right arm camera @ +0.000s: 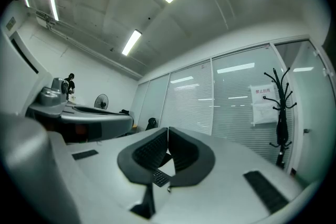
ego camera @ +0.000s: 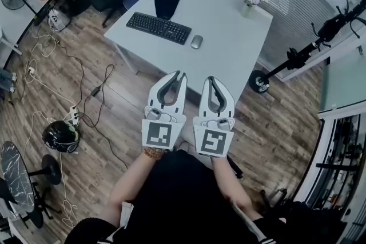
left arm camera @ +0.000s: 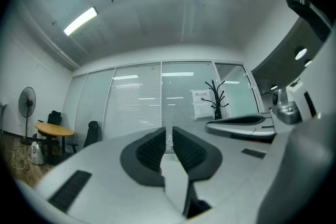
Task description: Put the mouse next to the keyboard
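Two empty tools, the left gripper (ego camera: pixel 180 74) and the right gripper (ego camera: pixel 210 79), jaws drawn together on nothing, hover short of the white table (ego camera: pixel 231 57), where the mouse (ego camera: pixel 197 42) already lies just beside the keyboard (ego camera: pixel 158 27); any regrasp should open wide and approach squarely.

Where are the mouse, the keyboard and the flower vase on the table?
mouse (ego camera: pixel 196 42): head view, middle of its top shell.
keyboard (ego camera: pixel 158 28): head view, centre of the key field.
flower vase (ego camera: pixel 246 10): head view, the vase body below the blooms.
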`<action>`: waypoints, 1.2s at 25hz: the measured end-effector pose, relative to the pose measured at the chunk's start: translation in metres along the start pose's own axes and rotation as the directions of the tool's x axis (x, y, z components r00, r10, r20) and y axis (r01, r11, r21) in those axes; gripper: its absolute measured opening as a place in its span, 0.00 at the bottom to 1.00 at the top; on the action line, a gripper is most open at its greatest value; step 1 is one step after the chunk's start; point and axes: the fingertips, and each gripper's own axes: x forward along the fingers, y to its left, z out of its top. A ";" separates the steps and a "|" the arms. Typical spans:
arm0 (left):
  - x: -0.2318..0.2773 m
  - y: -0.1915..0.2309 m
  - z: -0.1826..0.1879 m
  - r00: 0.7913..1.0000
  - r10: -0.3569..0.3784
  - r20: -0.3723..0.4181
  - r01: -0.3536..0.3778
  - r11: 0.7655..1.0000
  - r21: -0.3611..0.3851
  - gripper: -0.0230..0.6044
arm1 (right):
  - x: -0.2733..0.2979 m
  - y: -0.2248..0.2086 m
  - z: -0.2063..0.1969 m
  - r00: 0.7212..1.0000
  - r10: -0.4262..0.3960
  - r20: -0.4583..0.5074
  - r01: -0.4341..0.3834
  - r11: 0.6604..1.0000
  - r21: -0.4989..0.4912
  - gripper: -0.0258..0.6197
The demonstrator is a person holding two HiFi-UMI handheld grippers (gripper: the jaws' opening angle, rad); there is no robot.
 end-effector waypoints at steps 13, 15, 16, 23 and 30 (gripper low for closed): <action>0.053 0.024 -0.021 0.999 -0.028 -0.016 0.028 1.000 0.006 0.11 | 0.053 -0.016 -0.028 0.999 -0.026 -0.043 0.026 1.000 -0.010 0.04; 0.060 0.029 -0.027 0.999 -0.028 -0.022 0.028 1.000 0.002 0.11 | 0.060 -0.017 -0.033 0.998 -0.029 -0.049 0.029 1.000 -0.008 0.04; 0.063 0.031 -0.030 0.999 -0.028 -0.027 0.028 1.000 0.000 0.11 | 0.064 -0.018 -0.036 0.998 -0.029 -0.054 0.029 1.000 -0.010 0.04; 0.094 0.040 -0.055 0.997 -0.037 -0.072 0.037 0.999 0.009 0.11 | 0.093 -0.029 -0.052 0.996 -0.029 -0.084 0.028 1.000 -0.008 0.04; 0.120 0.047 -0.081 0.989 -0.060 -0.136 0.064 0.998 0.025 0.12 | 0.117 -0.036 -0.061 0.995 -0.034 -0.090 0.034 0.999 0.004 0.04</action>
